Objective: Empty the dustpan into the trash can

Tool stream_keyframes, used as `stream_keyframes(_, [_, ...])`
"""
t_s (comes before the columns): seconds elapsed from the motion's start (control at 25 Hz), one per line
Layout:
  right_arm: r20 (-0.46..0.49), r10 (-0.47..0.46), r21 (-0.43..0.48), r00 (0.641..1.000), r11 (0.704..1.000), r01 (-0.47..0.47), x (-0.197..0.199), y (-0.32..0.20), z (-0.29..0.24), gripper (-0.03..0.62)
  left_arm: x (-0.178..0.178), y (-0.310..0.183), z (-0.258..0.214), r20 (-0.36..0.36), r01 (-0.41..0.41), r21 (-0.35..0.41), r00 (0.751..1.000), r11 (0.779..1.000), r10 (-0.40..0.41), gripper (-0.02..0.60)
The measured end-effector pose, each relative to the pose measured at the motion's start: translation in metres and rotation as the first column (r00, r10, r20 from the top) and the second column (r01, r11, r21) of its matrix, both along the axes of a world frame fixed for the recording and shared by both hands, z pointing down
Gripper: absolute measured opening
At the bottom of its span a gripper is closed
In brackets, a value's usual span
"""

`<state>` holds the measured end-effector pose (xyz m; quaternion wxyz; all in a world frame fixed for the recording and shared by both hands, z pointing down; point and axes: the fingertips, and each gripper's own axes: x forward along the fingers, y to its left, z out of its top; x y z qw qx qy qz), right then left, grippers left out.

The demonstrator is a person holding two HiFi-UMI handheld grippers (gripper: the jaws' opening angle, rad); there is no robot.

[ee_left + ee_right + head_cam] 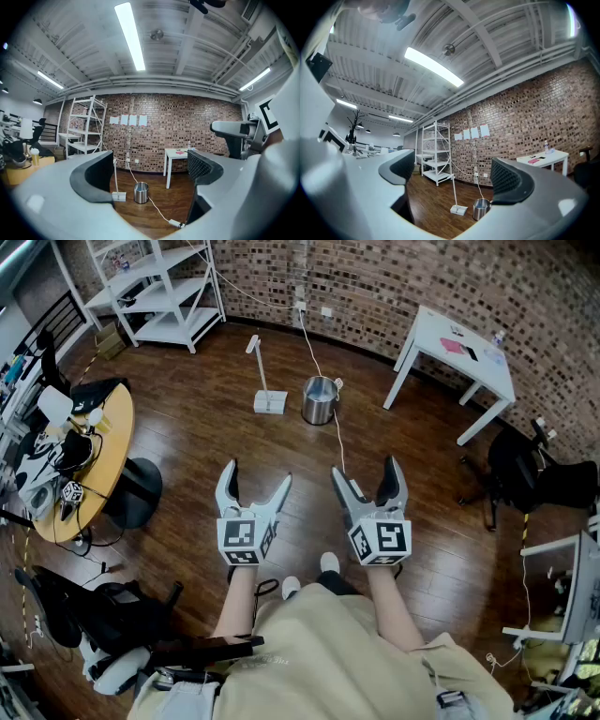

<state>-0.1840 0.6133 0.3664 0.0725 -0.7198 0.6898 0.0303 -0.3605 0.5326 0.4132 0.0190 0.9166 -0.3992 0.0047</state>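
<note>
Both grippers held out ahead of a standing person. The left gripper [257, 474] and the right gripper [366, 470] lie side by side, near each other but apart. Each is carried on an outstretched forearm and points roughly level toward the brick wall [394, 287], its marker cube uppermost. The jaws of each stand spread wide, with only bare floor [187, 427] seen between them.

The dustpan [270, 401], white with an upright long handle, rests on the floor well ahead of the left gripper, untouched. The trash can [320, 400], a metal cylinder, stands just to the right of the dustpan, ahead of the gap between the two grippers and well apart from both.

Count: two grippers, one dustpan, one trash can. A white cable [337, 442] runs past the can toward the right gripper.
</note>
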Motion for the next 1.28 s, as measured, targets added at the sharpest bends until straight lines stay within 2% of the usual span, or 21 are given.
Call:
stream_keyframes(0.24, [0.017,-0.013,-0.006,1.0,1.0,0.013,0.031,-0.026,0.009,0.495,0.043,-0.016,-0.009,0.002,-0.027,0.022,1.0,0.999,0.027,0.479])
stream_keyframes(0.4, [0.048,-0.046,0.019,0.998,0.999,0.045,0.066,-0.052,0.002,0.457,0.082,-0.031,-0.013,0.016,-0.01,0.034,1.0,0.999,0.009,0.479])
stream_keyframes(0.52, [0.046,-0.083,0.04,0.995,0.996,0.081,0.088,-0.065,-0.003,0.453,0.112,-0.04,-0.011,0.02,0.003,0.021,1.0,1.0,-0.003,0.479])
stream_keyframes(0.76, [0.104,-0.1,0.009,0.99,0.995,0.099,0.136,-0.081,0.021,0.453,0.157,-0.045,-0.011,0.044,0.029,0.023,0.999,0.999,-0.03,0.476])
stream_keyframes(0.96, [0.111,-0.105,0.017,0.988,0.994,0.103,0.147,-0.086,0.03,0.42,0.159,-0.053,-0.002,0.071,0.049,-0.007,0.996,0.999,-0.049,0.471])
stream_keyframes(1.28, [0.107,-0.099,-0.012,0.989,0.995,0.101,0.154,-0.12,0.044,0.42,0.168,-0.09,0.013,0.073,0.045,-0.021,0.996,0.999,-0.043,0.468])
